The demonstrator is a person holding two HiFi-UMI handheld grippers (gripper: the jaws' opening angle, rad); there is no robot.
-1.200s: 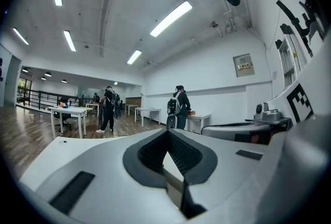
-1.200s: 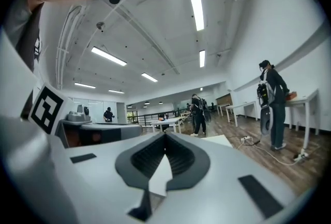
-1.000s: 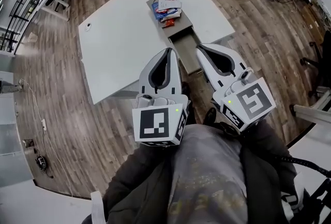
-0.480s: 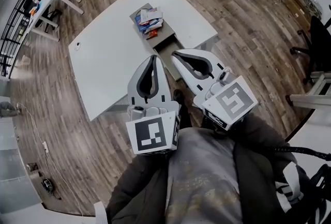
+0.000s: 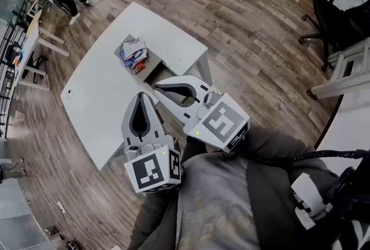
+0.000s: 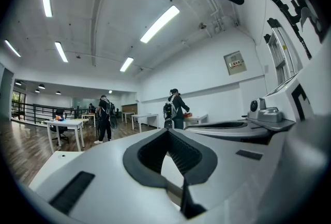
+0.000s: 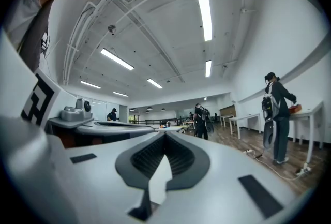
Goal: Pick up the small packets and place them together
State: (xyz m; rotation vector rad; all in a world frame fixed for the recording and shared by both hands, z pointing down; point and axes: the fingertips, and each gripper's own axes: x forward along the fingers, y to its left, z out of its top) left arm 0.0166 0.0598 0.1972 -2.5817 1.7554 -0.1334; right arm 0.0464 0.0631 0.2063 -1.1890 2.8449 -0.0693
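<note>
White table (image 5: 95, 101) and packets (image 5: 133, 53) have shifted leftward, while left claw (image 5: 140, 96) and right claw (image 5: 155, 86) stay pressed together, empty.

You have no words or numbers here that you can read. The small packets (image 5: 133, 53) piled on the table carry coloured print, red, blue and white, but it is too small to make out. In your left gripper view, the wall plate (image 6: 235, 63) shows a red mark above a few faint lines, too blurred to read. The left cube (image 5: 151, 171) and the right cube (image 5: 221, 122) bear only black-and-white square patterns, not letters or digits.
</note>
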